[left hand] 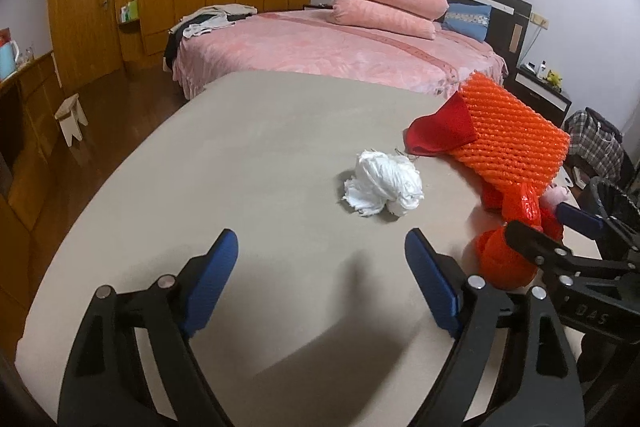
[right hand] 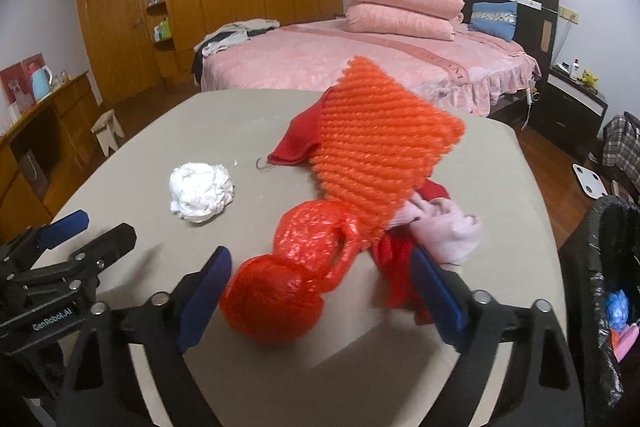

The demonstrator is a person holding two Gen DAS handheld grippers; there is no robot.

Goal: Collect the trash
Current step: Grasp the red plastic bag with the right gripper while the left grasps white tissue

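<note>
Two tongs: both spread wide, nothing gripped.
Left tongs: released; only bare bench between the blue pads. White paper wad lies ahead of the tips, slightly toward the right pad, well apart from both.
Right tongs: released; red plastic bag ball sits between the pads, close to the left one. No pad visibly presses on it.
Why so wide: my read, each pair is lined up on its own piece of trash, jaws kept spread to clear the bulk before closing.
Trash pile: orange foam netting ahead of the right tongs, lying over a red cloth; pale pink crumpled piece just beyond the right pad, touching the red stuff.
Bin: black-lined trash bin off the bench edge, to the right of the right tongs; probably parked there for a short drop.
Right view only: bin contents (blue and pink scraps), the pink piece in full, the bag ball between the pads.
Left view only: clear gap between the wad and the left tips; the right tongs seen from the side beside the red bag.
Progress: judged early, several pieces remain on the bench.
</note>
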